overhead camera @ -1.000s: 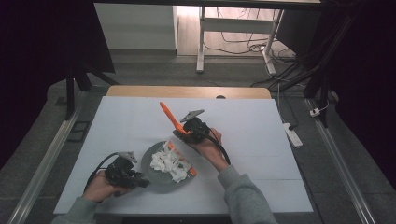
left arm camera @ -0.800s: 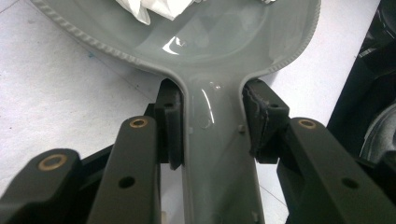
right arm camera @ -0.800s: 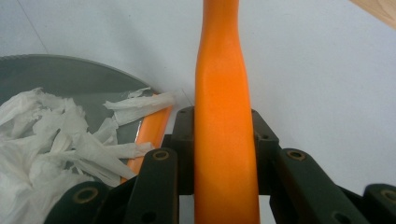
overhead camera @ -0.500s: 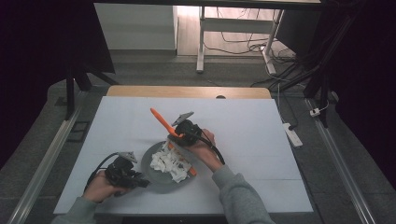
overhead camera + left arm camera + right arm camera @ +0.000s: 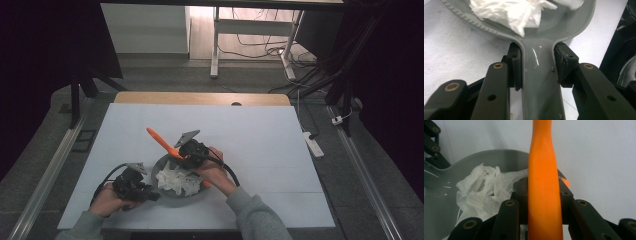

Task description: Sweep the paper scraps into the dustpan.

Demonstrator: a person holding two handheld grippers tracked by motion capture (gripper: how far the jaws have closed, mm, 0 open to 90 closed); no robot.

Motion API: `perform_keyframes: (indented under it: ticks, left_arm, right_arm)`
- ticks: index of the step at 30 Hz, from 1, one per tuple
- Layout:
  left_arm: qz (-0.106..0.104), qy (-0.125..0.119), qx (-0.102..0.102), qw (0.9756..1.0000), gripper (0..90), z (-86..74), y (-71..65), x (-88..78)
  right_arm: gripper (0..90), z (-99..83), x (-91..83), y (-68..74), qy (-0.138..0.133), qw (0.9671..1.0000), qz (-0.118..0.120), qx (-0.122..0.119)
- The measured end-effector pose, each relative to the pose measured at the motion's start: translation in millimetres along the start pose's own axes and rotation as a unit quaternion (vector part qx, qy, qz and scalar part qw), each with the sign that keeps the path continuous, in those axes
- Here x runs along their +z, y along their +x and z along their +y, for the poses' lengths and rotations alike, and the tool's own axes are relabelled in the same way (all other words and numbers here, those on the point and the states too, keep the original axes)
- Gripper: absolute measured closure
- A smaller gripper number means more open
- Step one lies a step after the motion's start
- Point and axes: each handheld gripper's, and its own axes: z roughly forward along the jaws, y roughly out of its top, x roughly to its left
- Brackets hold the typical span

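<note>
Left gripper (image 5: 142, 189) clamped on grey dish (image 5: 162, 170) handle, 7 o'clock on table (image 5: 260, 130) | right gripper (image 5: 184, 152) gripping orange tool (image 5: 161, 140), poised over dish's 12 o'clock rim | crumpled paper (image 5: 176, 181) not yet cleared, likely sweep-out pending

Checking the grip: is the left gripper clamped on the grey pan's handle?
Yes, the left gripper has both jaws pressed against the grey pan's handle.

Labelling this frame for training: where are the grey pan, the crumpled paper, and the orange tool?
grey pan (image 5: 541, 82), left gripper view, on its handle.
crumpled paper (image 5: 176, 180), high view, on its middle.
orange tool (image 5: 544, 195), right gripper view, on its shaft.
</note>
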Motion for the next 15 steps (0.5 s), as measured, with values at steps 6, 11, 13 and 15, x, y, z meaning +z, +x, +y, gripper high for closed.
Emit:
perform_keyframes:
  ticks: [6,11,13,15]
  left_arm:
    - [0.0,0.0,0.0,1.0,61.6,-0.2,0.3,0.1]
    - [0.0,0.0,0.0,1.0,61.6,-0.2,-0.1,0.1]
    - [0.0,-0.001,0.0,1.0,61.6,-0.3,-0.2,0.0]
    - [0.0,-0.001,0.0,1.0,61.6,-0.3,-0.5,-0.1]
  right_arm:
    - [70.6,-3.5,-18.0,-11.8,-0.024,0.9993,-0.015,0.025]
    - [70.6,-13.6,-34.9,-23.9,-0.043,0.9967,-0.04,0.057]
    - [70.6,-18.2,-40.6,-28.9,-0.047,0.9954,-0.048,0.068]
    - [70.6,-24.6,-44.6,-34.4,-0.044,0.9945,-0.054,0.079]
